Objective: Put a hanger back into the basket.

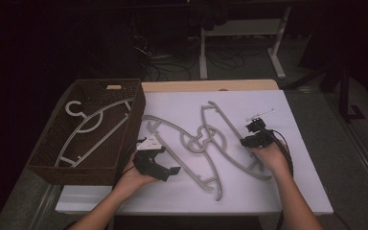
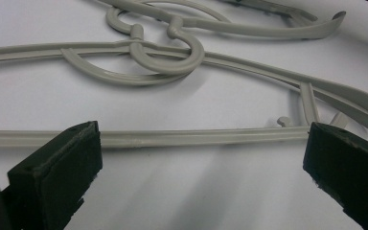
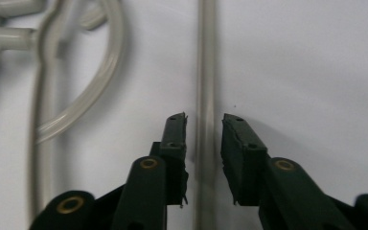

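Note:
Two grey plastic hangers lie on the white board with their hooks linked. The left hanger (image 1: pixel 172 130) has its straight bar (image 2: pixel 196 138) running across between the jaws of my left gripper (image 1: pixel 167 160), which stands wide open and touches nothing; its pads (image 2: pixel 57 172) sit either side of the bar. The linked hooks (image 2: pixel 167 52) lie beyond. My right gripper (image 1: pixel 251 134) is at the right hanger (image 1: pixel 223 122). Its jaws straddle that hanger's thin bar (image 3: pixel 206 72) with a narrow gap on each side, so it is open. A third hanger (image 1: pixel 93 127) lies in the basket.
A brown wicker basket (image 1: pixel 76 170) stands at the table's left, close to my left hand. A small white stick-like item (image 1: pixel 261 114) lies just beyond the right gripper. The white board (image 1: pixel 148 196) ends near the front edge; floor and cables lie beyond the table.

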Demonstrator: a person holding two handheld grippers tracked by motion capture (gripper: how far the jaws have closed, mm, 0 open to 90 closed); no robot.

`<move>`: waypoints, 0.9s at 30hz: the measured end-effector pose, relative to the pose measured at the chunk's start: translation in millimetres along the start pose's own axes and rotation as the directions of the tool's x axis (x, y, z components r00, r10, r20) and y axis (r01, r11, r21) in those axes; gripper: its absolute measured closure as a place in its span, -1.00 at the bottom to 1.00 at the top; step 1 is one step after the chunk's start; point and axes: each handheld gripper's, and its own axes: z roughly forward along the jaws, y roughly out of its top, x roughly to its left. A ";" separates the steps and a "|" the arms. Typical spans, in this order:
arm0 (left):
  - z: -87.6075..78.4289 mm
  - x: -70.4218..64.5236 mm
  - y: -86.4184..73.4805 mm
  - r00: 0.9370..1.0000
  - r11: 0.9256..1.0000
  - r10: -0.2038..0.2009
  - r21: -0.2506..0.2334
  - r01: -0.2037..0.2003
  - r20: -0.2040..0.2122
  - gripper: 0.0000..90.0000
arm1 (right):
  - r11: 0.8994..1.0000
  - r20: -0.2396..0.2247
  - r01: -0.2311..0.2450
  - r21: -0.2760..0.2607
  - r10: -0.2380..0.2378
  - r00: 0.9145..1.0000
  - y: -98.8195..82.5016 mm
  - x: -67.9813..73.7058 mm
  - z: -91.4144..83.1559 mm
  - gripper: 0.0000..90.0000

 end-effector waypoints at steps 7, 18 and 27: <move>-1.2 0.7 0.1 1.000 1.000 0.000 -0.001 0.000 -0.004 -1.00 | 0.996 -0.009 0.089 -0.020 -0.089 0.996 -33.7 -9.9 -33.5 0.87; -0.8 0.4 0.6 1.000 1.000 0.002 -0.002 -0.002 -0.007 -1.00 | 0.981 -0.129 0.186 -0.051 -0.191 0.973 -87.1 -1.9 -67.5 0.78; -0.3 0.6 0.4 1.000 1.000 0.001 0.000 -0.001 -0.004 -1.00 | 0.965 -0.256 0.255 -0.055 -0.260 0.931 -88.2 6.6 -62.9 0.60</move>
